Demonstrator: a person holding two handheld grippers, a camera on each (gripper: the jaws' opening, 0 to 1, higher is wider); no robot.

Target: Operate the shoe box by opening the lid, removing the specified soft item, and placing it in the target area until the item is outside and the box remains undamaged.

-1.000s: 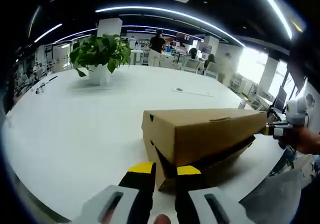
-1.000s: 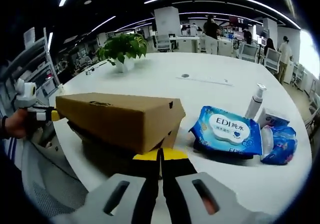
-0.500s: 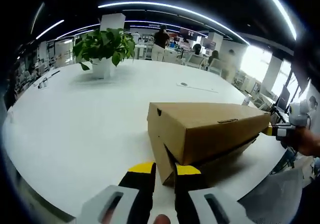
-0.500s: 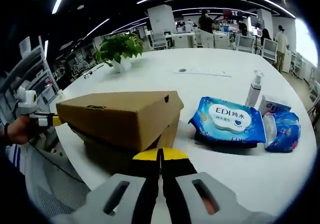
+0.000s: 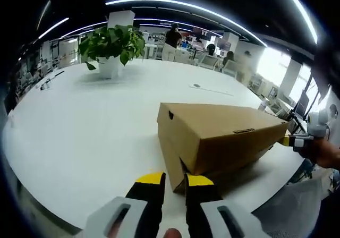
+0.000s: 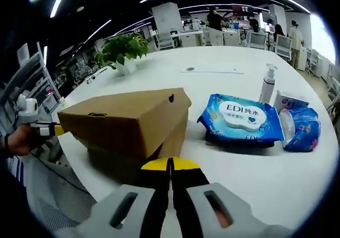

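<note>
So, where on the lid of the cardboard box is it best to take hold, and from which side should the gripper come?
Grip the lid by its raised front lip, coming from the table edge nearest the person. The lid sits tilted, hinged at the far long side, and a dark gap under the near edge gives the jaws room. The right gripper and left gripper are already at its two ends.

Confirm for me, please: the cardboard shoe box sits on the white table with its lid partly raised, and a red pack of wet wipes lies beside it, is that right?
Not quite: the pack of wet wipes is blue, not red, as the right gripper view shows. The rest holds: the cardboard shoe box sits on the white table with its lid partly raised, and the pack lies beside it.
</note>
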